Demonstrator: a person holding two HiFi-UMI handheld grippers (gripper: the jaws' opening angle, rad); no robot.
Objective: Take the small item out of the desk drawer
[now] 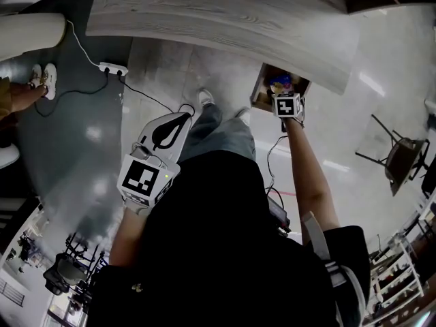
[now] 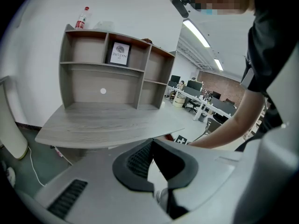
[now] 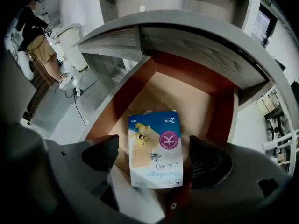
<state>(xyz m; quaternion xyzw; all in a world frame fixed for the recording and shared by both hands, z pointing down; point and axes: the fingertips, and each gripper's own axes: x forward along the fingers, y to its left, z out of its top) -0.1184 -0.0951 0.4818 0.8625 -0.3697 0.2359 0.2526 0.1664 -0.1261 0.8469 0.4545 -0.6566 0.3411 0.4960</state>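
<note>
My right gripper (image 3: 155, 158) hangs over the open desk drawer (image 3: 187, 94) with its jaws spread wide. The bandage box (image 3: 154, 143) sits in the drawer directly between the two pads, and neither pad presses on it. My left gripper (image 2: 150, 158) is held short of the desk (image 2: 107, 122), well apart from the drawer. Its jaws are closed together on nothing.

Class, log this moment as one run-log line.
right gripper: open, either side of bandage packet in open drawer | left gripper: shut, empty
</note>
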